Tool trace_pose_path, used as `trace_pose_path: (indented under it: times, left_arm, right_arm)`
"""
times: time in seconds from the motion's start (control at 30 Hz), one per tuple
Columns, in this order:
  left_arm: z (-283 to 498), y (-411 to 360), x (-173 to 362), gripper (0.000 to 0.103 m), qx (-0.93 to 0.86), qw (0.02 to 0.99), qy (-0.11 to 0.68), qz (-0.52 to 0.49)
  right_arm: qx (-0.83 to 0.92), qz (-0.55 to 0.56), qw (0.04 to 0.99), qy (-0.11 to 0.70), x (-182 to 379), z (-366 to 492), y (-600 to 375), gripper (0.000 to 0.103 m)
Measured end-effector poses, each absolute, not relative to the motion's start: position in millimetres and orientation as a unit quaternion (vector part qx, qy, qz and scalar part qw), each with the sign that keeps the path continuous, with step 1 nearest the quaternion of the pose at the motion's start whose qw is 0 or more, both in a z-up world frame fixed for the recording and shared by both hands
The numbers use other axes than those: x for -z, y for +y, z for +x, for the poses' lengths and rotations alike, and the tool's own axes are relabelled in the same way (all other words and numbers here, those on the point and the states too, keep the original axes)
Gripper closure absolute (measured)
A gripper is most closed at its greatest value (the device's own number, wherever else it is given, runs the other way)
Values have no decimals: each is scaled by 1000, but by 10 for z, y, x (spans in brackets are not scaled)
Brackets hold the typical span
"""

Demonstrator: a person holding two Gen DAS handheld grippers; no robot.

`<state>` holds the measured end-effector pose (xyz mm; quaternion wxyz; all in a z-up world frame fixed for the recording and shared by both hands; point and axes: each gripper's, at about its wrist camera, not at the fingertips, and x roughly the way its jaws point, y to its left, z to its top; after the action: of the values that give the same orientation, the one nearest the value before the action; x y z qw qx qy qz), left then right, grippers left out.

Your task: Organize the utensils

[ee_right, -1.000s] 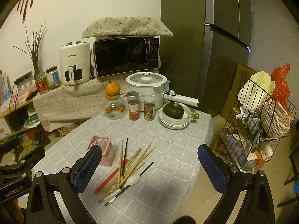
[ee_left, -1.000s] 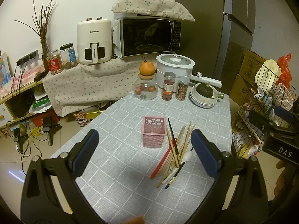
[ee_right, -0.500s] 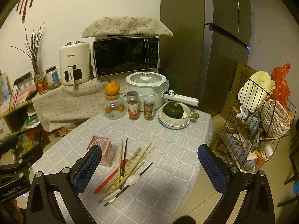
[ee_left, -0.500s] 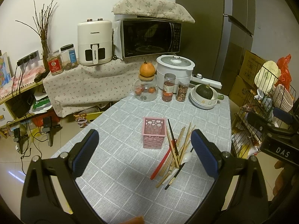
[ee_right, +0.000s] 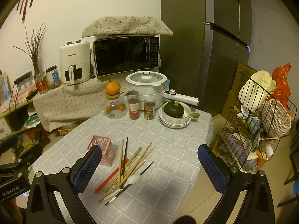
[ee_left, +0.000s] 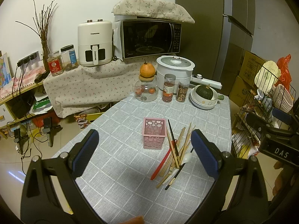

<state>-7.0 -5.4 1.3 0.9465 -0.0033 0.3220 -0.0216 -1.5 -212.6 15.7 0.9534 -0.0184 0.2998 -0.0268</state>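
A pink perforated utensil holder point(ee_left: 155, 133) stands upright on the grey checked tablecloth point(ee_left: 119, 160); it also shows in the right wrist view point(ee_right: 101, 149). Right of it lies a loose pile of wooden chopsticks point(ee_left: 182, 145), black chopsticks, a red utensil point(ee_left: 161, 165) and a white spoon point(ee_left: 186, 157). The pile also shows in the right wrist view point(ee_right: 130, 165), with the spoon point(ee_right: 133, 179). My left gripper point(ee_left: 145, 155) is open and empty above the near table. My right gripper point(ee_right: 149, 169) is open and empty, above the pile's near side.
At the table's far end stand a glass jar with an orange on top point(ee_left: 146, 87), two spice jars point(ee_left: 169, 90), a white cooker point(ee_left: 174, 71) and stacked bowls holding a green squash point(ee_left: 204, 96). A wire rack point(ee_right: 257, 123) stands right of the table.
Both grippers have drifted slightly; the view is almost the same. Nothing on the table has moved.
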Motion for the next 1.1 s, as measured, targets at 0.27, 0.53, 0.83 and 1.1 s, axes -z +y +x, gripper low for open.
trace_pose_path:
  times: [0.27,0.53,0.83,1.1]
  left_arm:
    - [-72,-53,-10,4,22,947,322,-4]
    - [-68,-37,-16,4,22,946,323,-3]
    - [-37,-28,-8,4,22,945,325,-3]
    - [171,10,113,4,30,938,346,-1]
  right_arm:
    - [27,-18,953,300,-154,-14,-2122,0]
    - [27,-17,952,303,-136,-10,-2130,0]
    - [23,-14,948,317,-65,46,-2154,0]
    - [21,-5,934,355,-4,225,-2231,0]
